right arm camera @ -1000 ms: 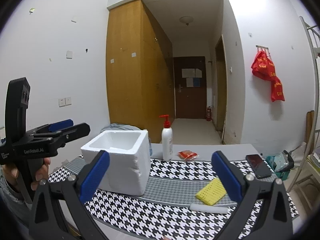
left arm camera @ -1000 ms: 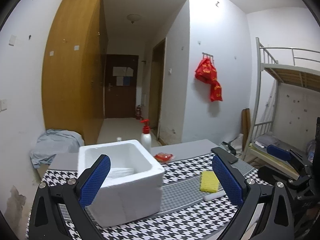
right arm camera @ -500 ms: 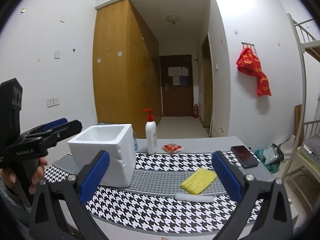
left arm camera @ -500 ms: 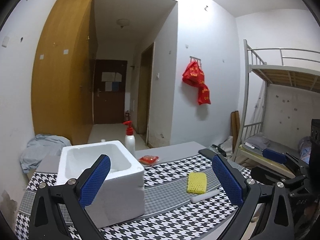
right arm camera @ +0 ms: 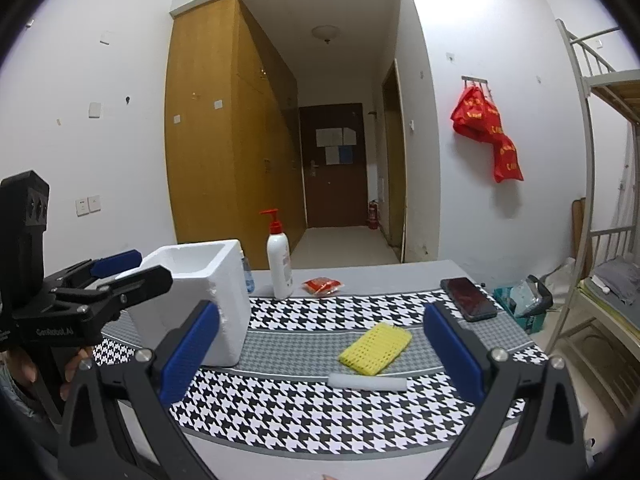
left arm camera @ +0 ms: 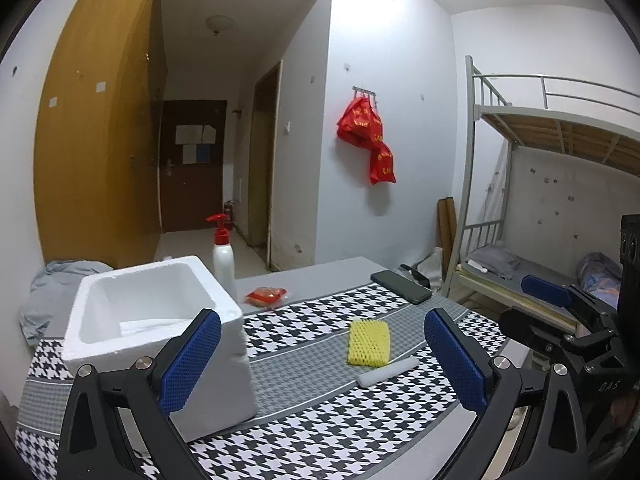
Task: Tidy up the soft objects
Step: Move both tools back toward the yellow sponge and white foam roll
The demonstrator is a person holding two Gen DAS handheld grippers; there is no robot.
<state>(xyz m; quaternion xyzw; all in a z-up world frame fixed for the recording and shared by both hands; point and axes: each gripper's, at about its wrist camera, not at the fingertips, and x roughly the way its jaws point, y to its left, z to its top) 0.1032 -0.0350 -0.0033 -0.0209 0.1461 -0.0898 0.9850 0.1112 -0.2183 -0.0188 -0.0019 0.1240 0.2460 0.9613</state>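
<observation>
1. Right wrist view: the right gripper is wide open and holds nothing. Between its two blue pads, in the lower middle of the frame, lie the yellow foam net and the white foam stick.
2. The stick lies in front of the net, nearer to the camera, and seems to touch its near edge or almost so. Its long axis runs left to right across the frame, so it goes across the line between the pads, not along it.
3. Left wrist view: the left gripper is also open and empty. Here the yellow foam net and the white foam stick sit right of the frame centre, and the stick lies slanted, higher at its right end.
4. The white foam box stands at the left of this frame on the checked surface, partly behind the left pad. Something white lies inside it, but I cannot tell what.
5. In my judgement the right gripper is nearer and more directly in front of the two soft things, and the left gripper is nearer to the box. To take the stick, the right gripper would probably need to turn so the pads close on its thin sides.
</observation>
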